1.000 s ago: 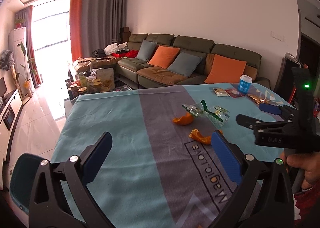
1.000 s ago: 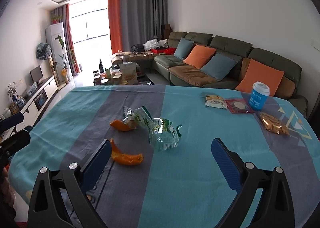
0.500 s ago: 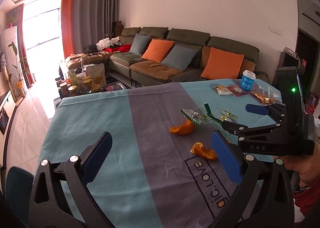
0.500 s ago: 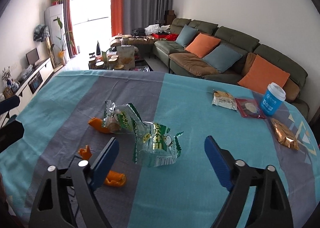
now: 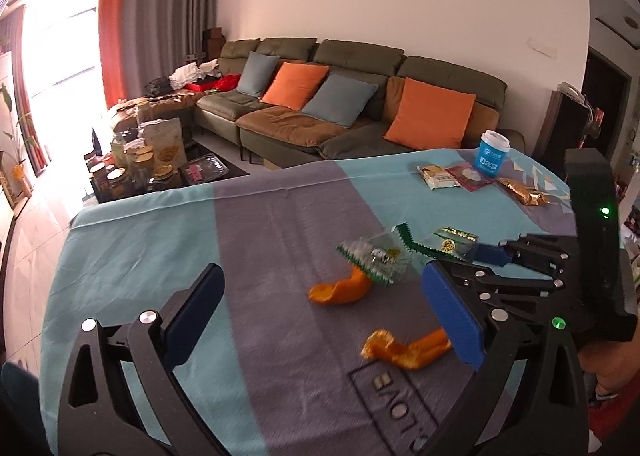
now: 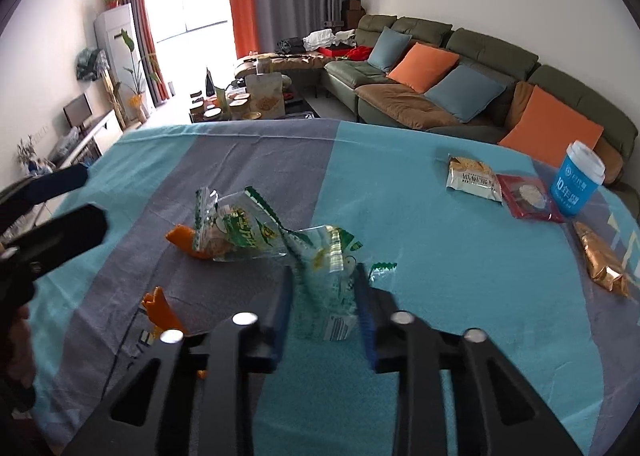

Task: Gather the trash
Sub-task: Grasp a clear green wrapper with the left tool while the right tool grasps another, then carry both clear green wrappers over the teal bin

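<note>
Your right gripper [image 6: 324, 296] has just been closing, and its blue pads now press on either side of the crumpled clear-and-green wrapper [image 6: 330, 280], which stands pinched between them on the tablecloth [image 6: 420, 240]. Just beyond that wrapper, touching its far left corner, lies a second clear wrapper [image 6: 232, 228] with green print, and it rests over one end of an orange peel [image 6: 182, 238]. Nearer to you than the second wrapper, a second orange peel [image 6: 160, 312] lies on the grey stripe just left of your right gripper's fingers. Your left gripper [image 5: 320, 316] hangs wide open above the cloth with nothing between its pads; that nearer peel [image 5: 404, 348] sits just inside its right pad, partly hidden by it, and the far peel [image 5: 340, 292] lies beyond, between the fingers' lines. Your right gripper's black body [image 5: 540, 268] crosses the left view's right side and blocks the pinched wrapper's base. Far right of the pinched wrapper, well apart, sit a white snack packet [image 6: 474, 177], a red packet [image 6: 528, 197], a blue paper cup [image 6: 576, 183] and a gold packet [image 6: 604, 260]. Beyond the table stands a green sofa [image 6: 460, 55] with orange and blue cushions.
</note>
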Demonstrator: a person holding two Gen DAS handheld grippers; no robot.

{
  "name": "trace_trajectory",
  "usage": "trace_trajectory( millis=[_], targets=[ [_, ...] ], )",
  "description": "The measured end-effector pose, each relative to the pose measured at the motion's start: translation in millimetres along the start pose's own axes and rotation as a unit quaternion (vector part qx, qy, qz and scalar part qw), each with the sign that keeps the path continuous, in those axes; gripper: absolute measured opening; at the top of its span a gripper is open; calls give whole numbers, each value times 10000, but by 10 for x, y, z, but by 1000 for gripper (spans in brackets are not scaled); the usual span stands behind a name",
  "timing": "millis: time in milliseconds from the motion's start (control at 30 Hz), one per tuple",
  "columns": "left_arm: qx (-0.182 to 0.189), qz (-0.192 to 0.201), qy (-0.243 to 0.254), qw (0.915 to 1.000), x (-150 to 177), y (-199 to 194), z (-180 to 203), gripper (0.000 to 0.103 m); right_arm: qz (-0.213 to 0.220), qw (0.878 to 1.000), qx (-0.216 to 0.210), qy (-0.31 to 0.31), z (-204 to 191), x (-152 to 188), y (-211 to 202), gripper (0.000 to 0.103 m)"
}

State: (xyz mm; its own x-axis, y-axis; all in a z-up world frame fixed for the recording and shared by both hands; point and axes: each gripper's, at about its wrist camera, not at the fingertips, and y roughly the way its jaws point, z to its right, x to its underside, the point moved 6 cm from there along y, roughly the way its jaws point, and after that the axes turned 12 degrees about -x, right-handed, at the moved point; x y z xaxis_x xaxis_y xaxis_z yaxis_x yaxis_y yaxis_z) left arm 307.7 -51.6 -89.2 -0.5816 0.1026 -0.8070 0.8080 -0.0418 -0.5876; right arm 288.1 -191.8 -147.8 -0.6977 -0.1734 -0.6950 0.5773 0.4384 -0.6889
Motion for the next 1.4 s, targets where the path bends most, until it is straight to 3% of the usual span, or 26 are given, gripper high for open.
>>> trace_trajectory(
  millis=[300, 533, 900, 1167, 1300, 1400],
  targets=[
    [532, -413, 183, 9976, -144, 478, 330, 97, 332, 9981, -186, 476, 180, -2, -246, 10],
    [894, -579, 442, 9933, -240, 693, 566, 97, 407, 9969, -219, 641, 242, 33, -303, 9],
    [1208, -901, 640, 9865, -76, 819, 802, 55, 487, 9961, -259, 689, 288, 2, -342, 9],
    [1306, -1078, 720, 9829, 18, 841, 884, 47, 519, 9957, -287, 706, 297, 12, -363, 9],
    [1335, -1141, 808, 9811, 75, 872, 955, 35, 523, 9957, -296, 707, 290, 34, -371, 9],
    [1390, -1118, 831, 9805, 87, 863, 995, 33, 518, 9956, -297, 723, 292, 41, -372, 9]
  ],
)
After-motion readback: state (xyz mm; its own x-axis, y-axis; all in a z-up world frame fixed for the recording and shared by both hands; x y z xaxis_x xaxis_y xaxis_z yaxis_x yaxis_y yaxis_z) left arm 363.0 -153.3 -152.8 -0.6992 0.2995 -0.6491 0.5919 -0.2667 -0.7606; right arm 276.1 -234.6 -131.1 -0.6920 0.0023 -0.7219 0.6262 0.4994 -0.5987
